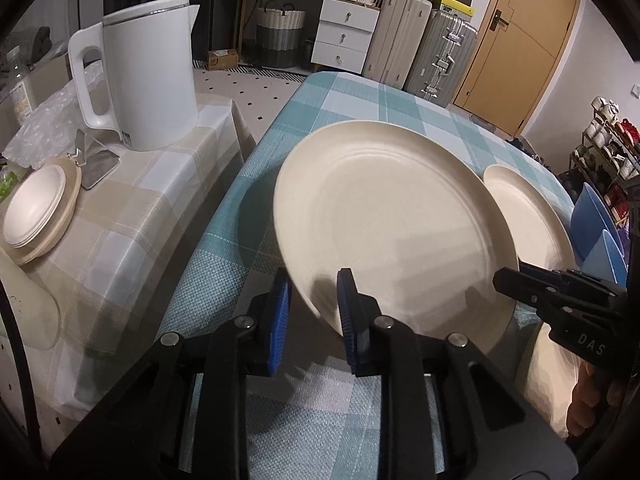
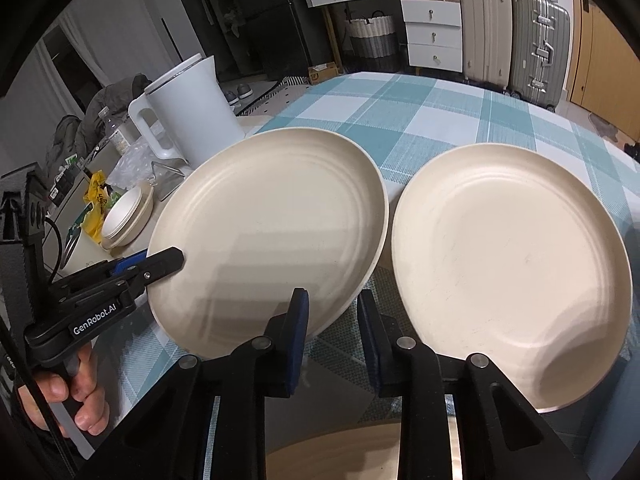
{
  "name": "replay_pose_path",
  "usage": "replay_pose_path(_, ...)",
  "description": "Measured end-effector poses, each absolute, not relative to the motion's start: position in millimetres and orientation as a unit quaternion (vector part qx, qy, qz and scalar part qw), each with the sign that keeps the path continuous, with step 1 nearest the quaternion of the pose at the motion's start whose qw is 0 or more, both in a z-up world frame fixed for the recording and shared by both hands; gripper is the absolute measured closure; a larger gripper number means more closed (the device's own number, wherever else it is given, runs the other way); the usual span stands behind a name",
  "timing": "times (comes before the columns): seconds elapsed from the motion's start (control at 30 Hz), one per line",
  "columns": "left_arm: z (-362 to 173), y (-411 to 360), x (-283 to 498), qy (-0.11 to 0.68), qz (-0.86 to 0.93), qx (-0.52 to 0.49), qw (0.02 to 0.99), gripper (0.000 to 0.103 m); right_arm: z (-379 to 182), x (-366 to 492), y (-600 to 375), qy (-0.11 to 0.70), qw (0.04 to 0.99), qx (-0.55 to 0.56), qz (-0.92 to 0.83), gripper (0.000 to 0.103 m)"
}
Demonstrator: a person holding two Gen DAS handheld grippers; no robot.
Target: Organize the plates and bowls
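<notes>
A large cream plate (image 1: 384,220) (image 2: 272,232) hangs tilted above the teal checked table (image 1: 320,420), held at two spots on its rim. My left gripper (image 1: 314,284) is shut on the near rim, blue pads on either side of the edge. In the right wrist view the left gripper (image 2: 176,258) clamps the plate's left rim, with a person's hand on its handle. My right gripper (image 2: 332,296) is shut on the same plate's near right rim, and that right gripper (image 1: 504,278) shows at the plate's right edge. A second cream plate (image 2: 508,272) (image 1: 528,216) lies to the right.
A white kettle (image 1: 148,76) stands on a beige checked side table (image 1: 132,216) to the left, beside a stack of small cream dishes (image 1: 34,208) on a wooden board. Blue bowls (image 1: 596,236) sit at the far right. A round wooden surface (image 2: 340,456) lies below my right gripper.
</notes>
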State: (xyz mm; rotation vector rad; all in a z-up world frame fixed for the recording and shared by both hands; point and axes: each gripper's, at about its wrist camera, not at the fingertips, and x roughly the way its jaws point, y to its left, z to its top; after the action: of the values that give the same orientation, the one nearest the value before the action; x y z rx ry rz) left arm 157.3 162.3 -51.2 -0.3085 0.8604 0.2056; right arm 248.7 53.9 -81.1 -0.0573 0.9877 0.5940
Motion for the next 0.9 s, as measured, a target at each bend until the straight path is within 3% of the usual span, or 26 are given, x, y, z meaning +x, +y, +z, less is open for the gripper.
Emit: replay_pose_path(0.9,2,96,98,0.376,0.067,-0.115,0.917,0.082,-32,181,-7,0.414,0.865,-0.01,0.284,0.078)
